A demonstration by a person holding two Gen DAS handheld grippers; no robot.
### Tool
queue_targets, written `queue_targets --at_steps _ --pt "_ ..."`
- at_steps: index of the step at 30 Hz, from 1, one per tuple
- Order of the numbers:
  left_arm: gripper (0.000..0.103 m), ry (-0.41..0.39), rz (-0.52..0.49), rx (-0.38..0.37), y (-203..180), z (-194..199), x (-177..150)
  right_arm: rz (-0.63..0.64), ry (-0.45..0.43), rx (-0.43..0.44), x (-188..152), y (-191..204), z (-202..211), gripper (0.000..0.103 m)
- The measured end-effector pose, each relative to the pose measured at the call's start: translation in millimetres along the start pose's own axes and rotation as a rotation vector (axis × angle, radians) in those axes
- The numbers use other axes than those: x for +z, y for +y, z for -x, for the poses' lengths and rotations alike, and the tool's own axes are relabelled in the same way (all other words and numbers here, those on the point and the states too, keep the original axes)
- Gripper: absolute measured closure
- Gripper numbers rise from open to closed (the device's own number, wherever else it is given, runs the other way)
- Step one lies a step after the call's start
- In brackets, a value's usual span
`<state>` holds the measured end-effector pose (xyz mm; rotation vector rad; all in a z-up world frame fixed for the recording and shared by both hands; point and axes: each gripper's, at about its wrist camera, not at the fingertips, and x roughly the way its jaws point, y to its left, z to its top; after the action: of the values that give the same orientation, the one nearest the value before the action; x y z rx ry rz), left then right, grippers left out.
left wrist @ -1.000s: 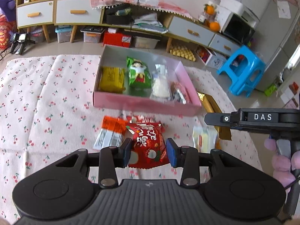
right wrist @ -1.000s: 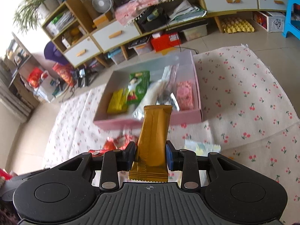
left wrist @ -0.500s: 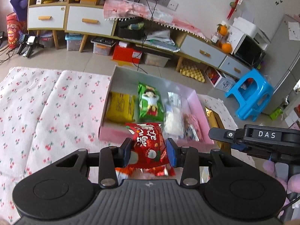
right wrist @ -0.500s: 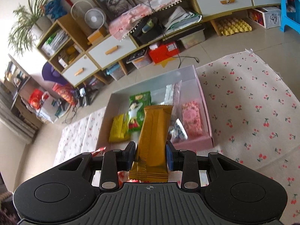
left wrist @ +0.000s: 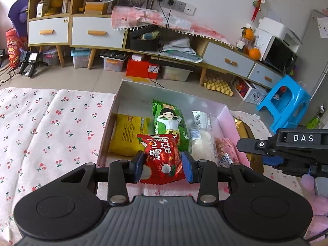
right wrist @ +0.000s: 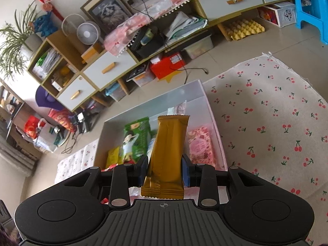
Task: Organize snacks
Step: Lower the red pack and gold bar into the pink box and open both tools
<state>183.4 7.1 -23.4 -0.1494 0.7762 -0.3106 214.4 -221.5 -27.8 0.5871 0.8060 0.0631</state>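
My left gripper [left wrist: 163,167] is shut on a red snack packet [left wrist: 162,160], held above the near edge of the pink box [left wrist: 227,121]. Inside the box lie a yellow packet [left wrist: 126,136], a green packet [left wrist: 171,123], a clear white packet [left wrist: 201,141] and a pink packet [left wrist: 225,149]. My right gripper [right wrist: 165,172] is shut on a long gold packet [right wrist: 169,149], which sticks out over the same pink box [right wrist: 213,121]; the green packet [right wrist: 135,141] and pink packet [right wrist: 201,145] show beside it. The right gripper also shows at the right of the left wrist view [left wrist: 287,147].
The box sits on a cherry-print cloth [left wrist: 51,127] spread over the floor. Behind it runs a low cabinet with white drawers [left wrist: 96,33], storage bins and a red box [left wrist: 142,68] beneath. A blue stool [left wrist: 285,104] stands at the right. A yellow egg tray [left wrist: 218,86] lies on the tiles.
Both grippers have carried their packets forward from the cloth to above the box's near side. The loose snacks on the cloth have dropped out of the left view.
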Motion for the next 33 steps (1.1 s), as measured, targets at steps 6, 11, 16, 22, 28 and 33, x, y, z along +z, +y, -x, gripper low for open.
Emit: queue_targets --at_steps 6,11,16,22,28,33 --pt "0.067 -0.019 -0.006 0.026 -0.4 -12.4 0.2 -0.040 0.003 -0.011 -2.6 -10.8 -9.5 0.069" --pt "0.066 -0.017 0.008 0.041 5.8 -11.2 0.5 -0.024 0.001 -0.007 -2.9 -10.6 -13.1 0.069" --pt "0.066 -0.008 -0.004 0.051 3.3 -11.7 0.1 -0.030 -0.010 -0.009 -2.3 -10.3 -15.5 0.069" --pt "0.059 -0.011 -0.024 0.046 -2.4 -12.3 0.8 -0.020 -0.033 -0.004 -1.7 -10.7 -12.4 0.060" --pt "0.040 0.004 -0.027 0.049 -1.3 -10.2 0.6 -0.038 -0.020 -0.015 0.2 -16.7 -6.9 0.039" --pt "0.028 0.016 -0.022 0.044 0.0 -5.2 -0.1 -0.027 -0.013 -0.022 1.6 -20.1 1.0 0.034"
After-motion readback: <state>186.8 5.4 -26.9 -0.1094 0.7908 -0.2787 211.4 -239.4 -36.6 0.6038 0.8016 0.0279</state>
